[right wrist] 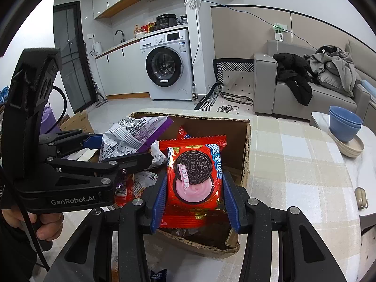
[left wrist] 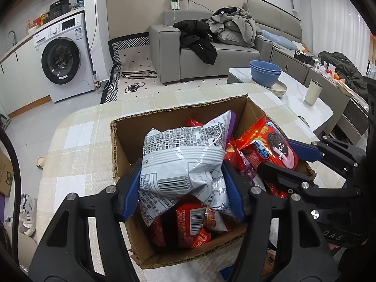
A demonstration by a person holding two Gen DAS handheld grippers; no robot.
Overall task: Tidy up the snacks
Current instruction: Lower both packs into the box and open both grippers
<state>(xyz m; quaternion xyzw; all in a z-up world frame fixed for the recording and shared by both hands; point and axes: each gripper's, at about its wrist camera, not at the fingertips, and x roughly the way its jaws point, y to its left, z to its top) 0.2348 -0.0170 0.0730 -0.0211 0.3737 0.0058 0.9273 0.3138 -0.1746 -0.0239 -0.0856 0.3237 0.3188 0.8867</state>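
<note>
An open cardboard box (left wrist: 131, 136) of snack packs stands on the checked table. My left gripper (left wrist: 183, 188) is shut on a white and purple snack bag (left wrist: 185, 155), held just above the red packs (left wrist: 190, 221) lying in the box. My right gripper (right wrist: 195, 192) is shut on a red Oreo pack (right wrist: 195, 176) over the near right part of the box (right wrist: 235, 145). In the right wrist view the left gripper (right wrist: 122, 149) comes in from the left with its bag (right wrist: 131, 134). In the left wrist view the right gripper (left wrist: 277, 155) holds the Oreo pack (left wrist: 265, 145) at the box's right wall.
Two stacked blue bowls (left wrist: 265, 72) on plates and a pale cup (left wrist: 312, 92) stand on the white table beyond. A small earbud case (right wrist: 360, 197) lies on the checked cloth (right wrist: 293, 164) to the right. A hand (right wrist: 47, 225) grips the left gripper's handle. A sofa and washing machine stand behind.
</note>
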